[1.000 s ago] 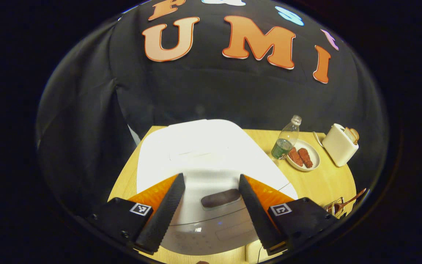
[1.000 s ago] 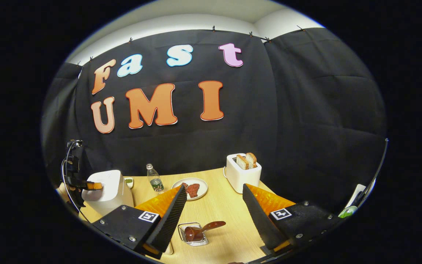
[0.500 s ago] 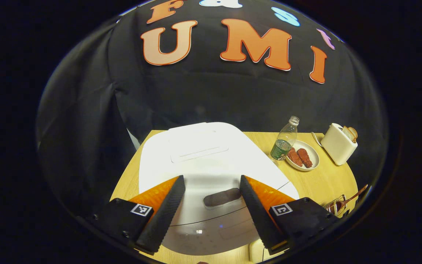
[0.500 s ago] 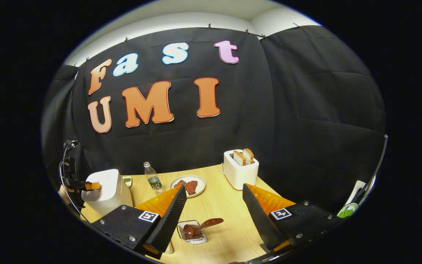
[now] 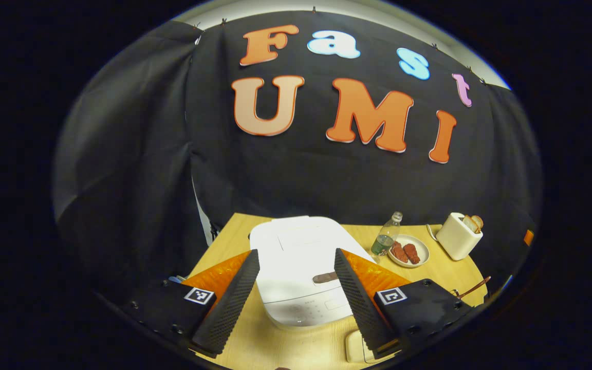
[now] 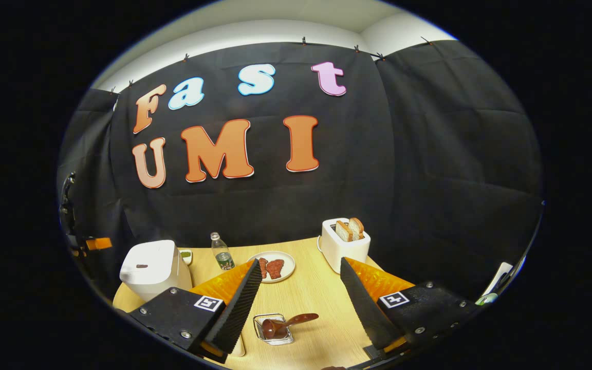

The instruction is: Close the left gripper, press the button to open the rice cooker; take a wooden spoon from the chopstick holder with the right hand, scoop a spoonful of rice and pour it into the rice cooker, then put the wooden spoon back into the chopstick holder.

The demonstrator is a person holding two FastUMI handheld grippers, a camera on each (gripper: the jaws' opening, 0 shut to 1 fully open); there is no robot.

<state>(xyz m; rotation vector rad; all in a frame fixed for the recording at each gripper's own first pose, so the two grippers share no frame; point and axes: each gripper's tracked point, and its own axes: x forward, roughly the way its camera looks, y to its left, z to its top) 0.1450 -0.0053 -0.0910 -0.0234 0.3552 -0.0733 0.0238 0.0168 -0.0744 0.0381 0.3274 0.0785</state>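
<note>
Left gripper: jaws wide apart, holding nothing, poised above the white rice cooker, lid down, dark button at its front edge, on the wooden table. Right gripper: jaws wide apart, empty, above the wooden spoon lying across the wire chopstick holder near the table's front. Also on the table: water bottle, plate, toaster.

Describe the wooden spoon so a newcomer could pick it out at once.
Start at the white toaster with bread slices at the back of the wooden table. Come toward the near edge to a small clear holder. The wooden spoon lies tilted in it, dark reddish-brown, handle pointing right, the only utensil there.
</note>
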